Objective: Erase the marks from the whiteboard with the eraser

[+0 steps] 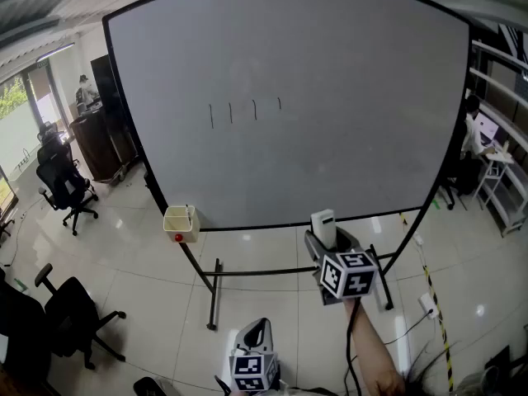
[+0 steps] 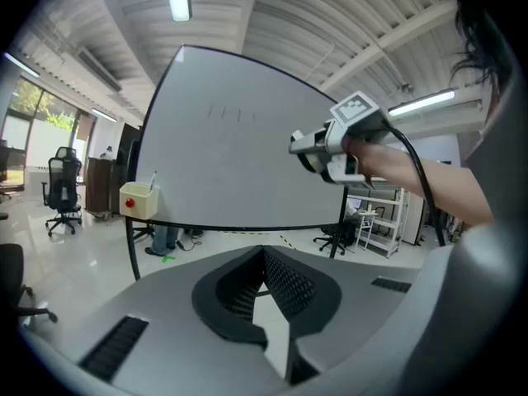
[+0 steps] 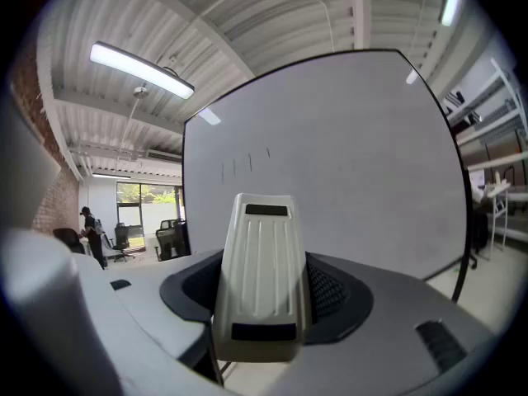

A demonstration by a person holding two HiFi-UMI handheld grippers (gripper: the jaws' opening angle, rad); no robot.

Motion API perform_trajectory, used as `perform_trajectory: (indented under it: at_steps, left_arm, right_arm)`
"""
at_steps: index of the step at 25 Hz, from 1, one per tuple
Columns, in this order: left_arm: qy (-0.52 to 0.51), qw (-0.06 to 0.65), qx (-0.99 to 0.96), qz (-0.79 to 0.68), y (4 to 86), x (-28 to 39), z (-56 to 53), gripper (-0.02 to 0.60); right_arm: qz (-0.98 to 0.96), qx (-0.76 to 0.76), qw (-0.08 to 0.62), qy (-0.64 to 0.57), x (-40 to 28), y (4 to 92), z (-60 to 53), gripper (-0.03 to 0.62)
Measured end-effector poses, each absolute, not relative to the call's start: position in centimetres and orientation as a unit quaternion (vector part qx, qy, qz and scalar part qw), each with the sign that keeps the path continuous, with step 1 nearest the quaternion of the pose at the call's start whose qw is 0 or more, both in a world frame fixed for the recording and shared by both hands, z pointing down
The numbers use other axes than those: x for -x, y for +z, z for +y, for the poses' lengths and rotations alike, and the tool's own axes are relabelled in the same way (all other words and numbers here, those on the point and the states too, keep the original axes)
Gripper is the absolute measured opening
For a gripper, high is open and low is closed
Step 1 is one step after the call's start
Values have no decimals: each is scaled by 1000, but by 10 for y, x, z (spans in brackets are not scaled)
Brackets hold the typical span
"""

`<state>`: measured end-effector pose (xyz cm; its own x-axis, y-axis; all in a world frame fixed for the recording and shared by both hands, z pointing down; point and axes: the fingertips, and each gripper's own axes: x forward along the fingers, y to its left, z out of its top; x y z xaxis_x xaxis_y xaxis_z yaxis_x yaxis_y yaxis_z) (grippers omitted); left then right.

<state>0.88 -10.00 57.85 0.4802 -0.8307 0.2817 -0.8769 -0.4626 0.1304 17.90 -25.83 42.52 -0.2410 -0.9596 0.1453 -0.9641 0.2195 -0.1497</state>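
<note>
A large whiteboard (image 1: 330,81) on a black stand fills the head view. Several short dark vertical marks (image 1: 243,112) sit left of its middle; the same marks (image 3: 246,164) show faintly in the right gripper view. My right gripper (image 1: 323,228) is held up below the board's lower edge, shut on a white ribbed eraser (image 3: 262,275), apart from the board. The eraser (image 1: 323,222) pokes up above the marker cube. My left gripper (image 1: 257,337) hangs low near the bottom edge, its jaws shut with nothing between them (image 2: 262,297).
A cream box (image 1: 181,223) with a red knob hangs at the board's lower left corner. Black office chairs (image 1: 64,186) stand on the glossy floor at left. White shelving (image 1: 503,172) and a seated person are at right. A cable runs along the floor by the stand's right leg.
</note>
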Motion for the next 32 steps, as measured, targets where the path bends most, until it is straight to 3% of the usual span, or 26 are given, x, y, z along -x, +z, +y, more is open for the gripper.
perform_trajectory:
  at_steps: [5, 10, 19, 28, 32]
  left_arm:
    - [74, 115, -856, -498, 564, 21, -189, 0]
    - [52, 92, -863, -495, 533, 52, -277, 0]
    - [59, 120, -857, -497, 547, 83, -343, 0]
    - [53, 130, -861, -488, 544, 68, -363, 0]
    - [51, 129, -866, -480, 542, 56, -361, 0]
  right_arm:
    - [-746, -666, 4, 5, -199, 304, -385, 287]
    - [-686, -725, 45, -40, -212, 245, -473, 287]
    - [-607, -791, 51, -56, -216, 238, -504, 285]
    - [-645, -731, 192, -113, -118, 289, -524, 287]
    - [-641, -749, 133, -99, -161, 251, -504, 288]
